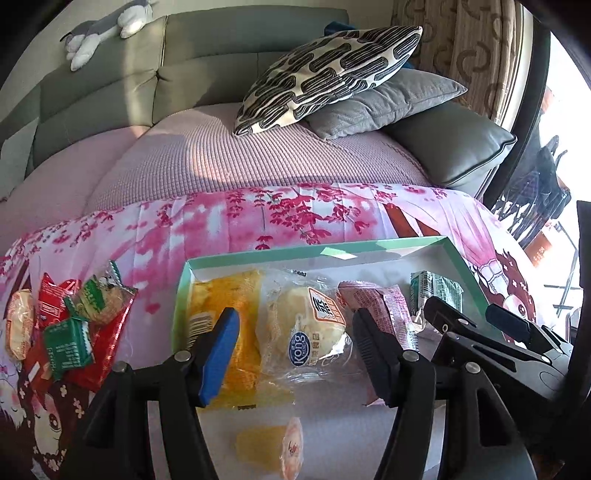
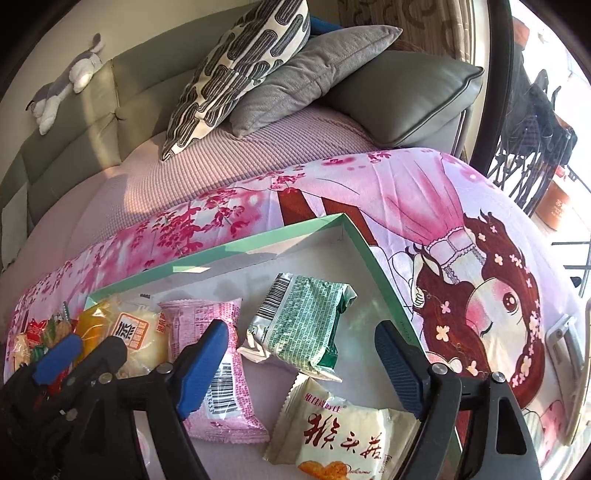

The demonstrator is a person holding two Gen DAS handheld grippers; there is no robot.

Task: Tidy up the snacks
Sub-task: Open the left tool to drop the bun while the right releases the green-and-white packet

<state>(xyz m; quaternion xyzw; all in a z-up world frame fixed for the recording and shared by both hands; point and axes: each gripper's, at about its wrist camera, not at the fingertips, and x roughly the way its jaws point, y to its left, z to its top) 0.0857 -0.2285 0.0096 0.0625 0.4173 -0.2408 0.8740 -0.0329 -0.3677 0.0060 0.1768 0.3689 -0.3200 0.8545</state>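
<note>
A shallow box with a green rim (image 1: 314,251) (image 2: 221,258) lies on the pink quilt and holds several snacks. My left gripper (image 1: 295,350) (image 2: 85,350) stands open over it. A clear-wrapped pale cake (image 1: 306,325) (image 2: 144,332) lies between its fingers with a gap on each side, and an orange packet (image 1: 240,332) sits under the blue pad. My right gripper (image 2: 303,354) (image 1: 476,317) is open wide around a green packet (image 2: 303,325) (image 1: 436,291) that rests on the box floor untouched. A pink packet (image 2: 221,350) (image 1: 376,306) lies between the two grippers. A cream packet with red characters (image 2: 343,428) sits nearest me.
A pile of red and green snack packets (image 1: 74,317) lies on the quilt (image 2: 461,221) left of the box. A small yellow packet (image 1: 269,446) sits in the box's near part. Behind are a grey sofa (image 1: 207,48), a patterned cushion (image 1: 332,74), and a plush toy (image 1: 103,29).
</note>
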